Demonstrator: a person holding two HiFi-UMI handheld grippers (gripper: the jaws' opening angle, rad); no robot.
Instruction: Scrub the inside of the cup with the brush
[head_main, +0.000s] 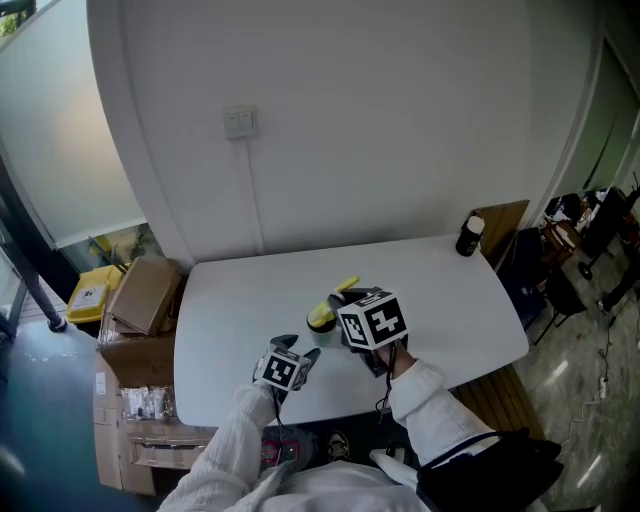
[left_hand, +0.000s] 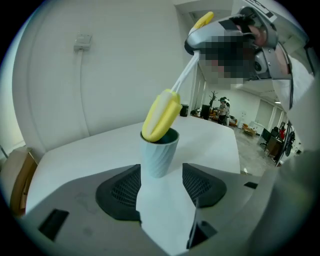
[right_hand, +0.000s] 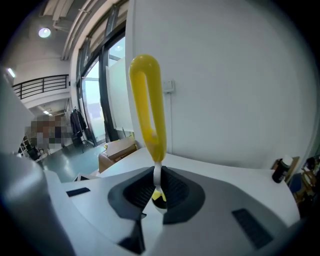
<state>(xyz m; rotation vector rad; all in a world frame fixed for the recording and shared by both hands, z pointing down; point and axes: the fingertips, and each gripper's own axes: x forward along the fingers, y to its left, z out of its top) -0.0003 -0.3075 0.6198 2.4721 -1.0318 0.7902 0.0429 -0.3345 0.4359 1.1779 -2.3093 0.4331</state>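
Your right gripper has its jaws pinched together on the thin white shaft of the brush. The yellow loop handle sticks out past the pads in the right gripper view. In the left gripper view the shaft slants down from that gripper, and the yellow brush head has its lower end at the mouth of the cup. You cannot tell from here whether the tip reaches inside.

Your left gripper has its jaws spread wide, with nothing pressed between the pads. The pale ribbed cup stands upright on the white table just beyond the pad tips, in line with the gap and touching neither pad.

From the head view both grippers are over the near part of the table. A black bottle stands at its far right corner, and cardboard boxes sit on the floor to the left.
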